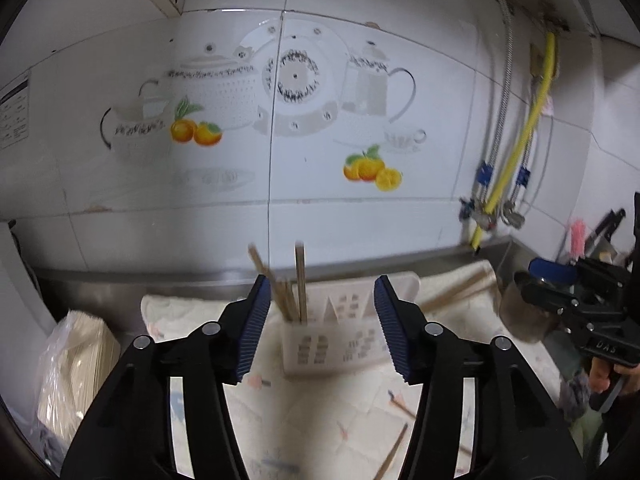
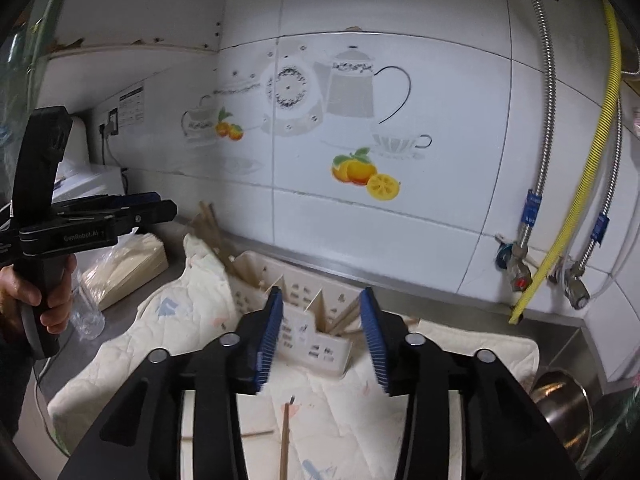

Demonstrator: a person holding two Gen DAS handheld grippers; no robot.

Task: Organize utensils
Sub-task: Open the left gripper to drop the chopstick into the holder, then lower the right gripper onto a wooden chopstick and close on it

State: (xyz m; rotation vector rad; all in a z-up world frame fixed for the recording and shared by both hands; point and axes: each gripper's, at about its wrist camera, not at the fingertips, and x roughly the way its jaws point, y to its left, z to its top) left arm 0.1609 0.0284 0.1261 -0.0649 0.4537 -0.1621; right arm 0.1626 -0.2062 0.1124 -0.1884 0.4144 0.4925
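There are two grippers: the left gripper (image 1: 324, 328) and the right gripper (image 2: 324, 340). One white utensil holder (image 2: 316, 328) stands on one quilted cloth (image 2: 192, 320). One steel pot (image 2: 564, 400) is visible. The blurred chopsticks (image 1: 296, 280) cannot be counted exactly.

A stainless steel counter (image 2: 448, 300) ran along the tiled wall. A cream quilted cloth (image 2: 168, 320) lay spread over it, its far left corner rumpled. Left of the cloth, directly on the steel, sat a plastic-wrapped stack of pale sheets (image 1: 76, 364) and a clear plastic bottle (image 2: 86, 312). At the right end stood a steel pot (image 2: 564, 412), just beside the cloth's edge.
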